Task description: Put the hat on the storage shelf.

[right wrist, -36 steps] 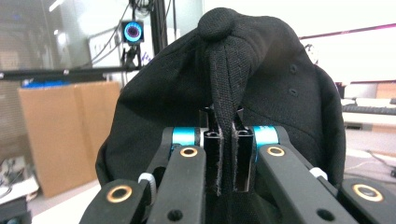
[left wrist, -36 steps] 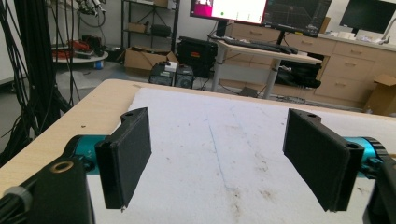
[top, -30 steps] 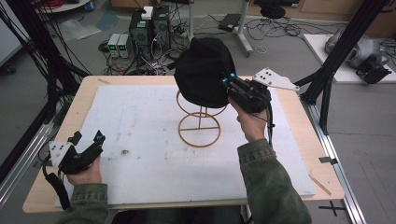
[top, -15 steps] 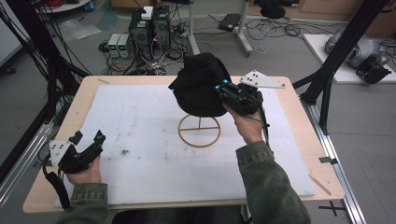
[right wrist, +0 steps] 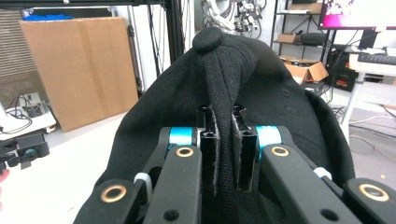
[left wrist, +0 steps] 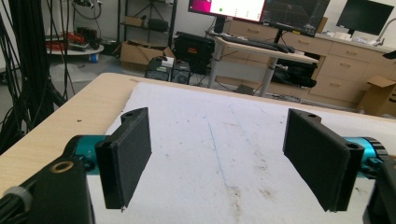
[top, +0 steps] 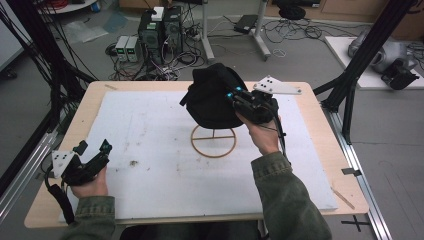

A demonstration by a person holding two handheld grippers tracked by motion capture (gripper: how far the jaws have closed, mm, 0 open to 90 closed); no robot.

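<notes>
The right claw (right wrist: 223, 149) was pinching a fold of a black cap's (right wrist: 243, 79) crown fabric, its two black jaws pressed close together on the cloth just below the cap's top button (right wrist: 209, 38). In the high view the right claw (top: 239, 97) held the black cap (top: 212, 97) in the air, above and clear of a round wire stand (top: 214, 141) that sat on the white foam mat (top: 160, 150) near the middle of the desk (top: 325, 145). The cap hung at about twelve o'clock from the stand's ring. The person's right hand (top: 262, 132) gripped the claw from five o'clock, with an olive sleeve (top: 285, 200) behind it.

Well apart, at about eight o'clock from the stand, the left claw (top: 95, 152) rested low near the mat's front left corner, in the left hand (top: 90, 185). In the left gripper view the left claw (left wrist: 217, 154) stood spread wide, with nothing but bare, stained mat between its jaws.
</notes>
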